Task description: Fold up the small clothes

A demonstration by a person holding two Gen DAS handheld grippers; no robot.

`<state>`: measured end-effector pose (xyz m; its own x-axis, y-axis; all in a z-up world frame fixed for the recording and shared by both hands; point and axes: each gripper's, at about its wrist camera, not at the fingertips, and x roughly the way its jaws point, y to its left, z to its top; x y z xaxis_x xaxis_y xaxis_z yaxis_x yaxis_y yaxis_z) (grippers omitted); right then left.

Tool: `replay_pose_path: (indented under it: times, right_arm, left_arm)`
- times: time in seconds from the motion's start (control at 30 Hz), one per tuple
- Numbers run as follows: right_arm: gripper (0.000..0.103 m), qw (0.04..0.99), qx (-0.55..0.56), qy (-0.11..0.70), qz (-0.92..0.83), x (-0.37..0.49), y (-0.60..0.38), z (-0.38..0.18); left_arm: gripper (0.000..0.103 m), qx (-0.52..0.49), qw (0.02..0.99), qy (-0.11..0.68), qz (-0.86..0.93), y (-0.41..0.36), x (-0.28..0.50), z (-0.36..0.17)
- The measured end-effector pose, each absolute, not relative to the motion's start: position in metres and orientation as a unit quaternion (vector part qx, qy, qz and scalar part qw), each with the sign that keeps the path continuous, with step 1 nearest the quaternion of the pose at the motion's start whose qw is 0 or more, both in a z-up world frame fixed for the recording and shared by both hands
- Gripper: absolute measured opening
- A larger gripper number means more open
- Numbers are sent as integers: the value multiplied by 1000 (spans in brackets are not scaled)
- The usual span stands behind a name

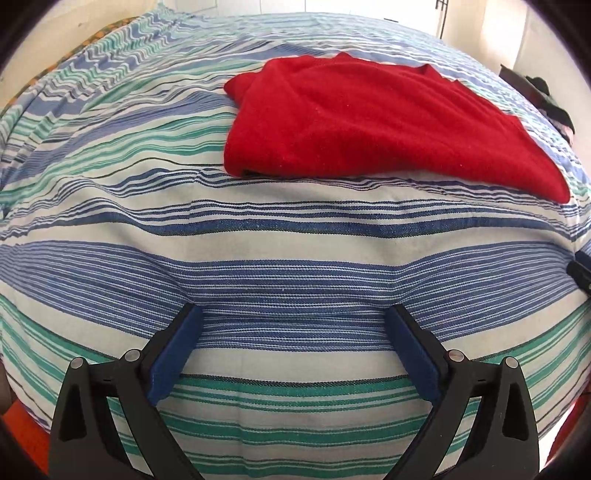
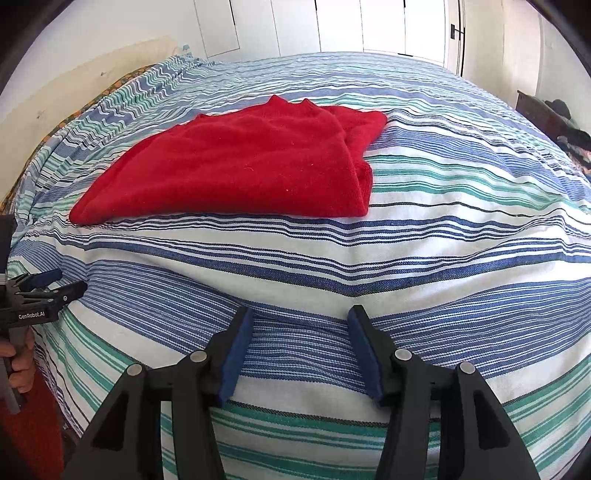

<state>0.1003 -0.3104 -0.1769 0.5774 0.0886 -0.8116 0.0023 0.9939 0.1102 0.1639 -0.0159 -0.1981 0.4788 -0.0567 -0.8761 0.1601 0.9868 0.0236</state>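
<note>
A red knit sweater (image 1: 362, 122) lies folded on a bed with a blue, green and white striped cover (image 1: 258, 229). It also shows in the right wrist view (image 2: 236, 170), its sleeve side folded in at the right. My left gripper (image 1: 293, 314) is open and empty, low over the cover, short of the sweater's near edge. My right gripper (image 2: 301, 315) is open and empty, also near the bed's front. The left gripper shows at the left edge of the right wrist view (image 2: 48, 284), held by a hand.
The striped cover (image 2: 443, 229) spreads wide around the sweater. A wall and white doors (image 2: 332, 26) stand behind the bed. Dark clothes (image 2: 569, 125) lie on furniture at the far right. A tip of the right gripper (image 1: 581, 273) shows at the right edge.
</note>
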Motion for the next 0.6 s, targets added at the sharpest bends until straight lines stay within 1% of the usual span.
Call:
replay_pose_path:
  times: [0.07, 0.3, 0.33, 0.4, 0.5, 0.57, 0.6]
  right_arm:
    - [102, 891, 60, 451, 11, 91, -313, -168]
    - [102, 923, 32, 367, -109, 64, -353, -118]
    - [102, 920, 30, 371, -124, 65, -361, -118]
    - [102, 904, 39, 402, -137, 68, -379, -132]
    - [103, 855, 71, 496, -132, 72, -395, -184]
    - [103, 866, 56, 477, -138, 66, -390, -187]
    - [103, 863, 49, 483, -141, 67, -388, -188]
  left_arm:
    - [99, 52, 860, 504, -64, -16, 163, -198]
    - [100, 55, 864, 497, -61, -17, 160, -199]
    - [100, 55, 864, 497, -61, -18, 160, -199]
    - [101, 55, 865, 495, -60, -18, 160, -200]
    - [101, 43, 858, 507, -68, -14, 162, -194]
    - [100, 17, 844, 530, -84, -6, 163, -181]
    - [99, -9, 842, 530, -103, 1, 162, -170]
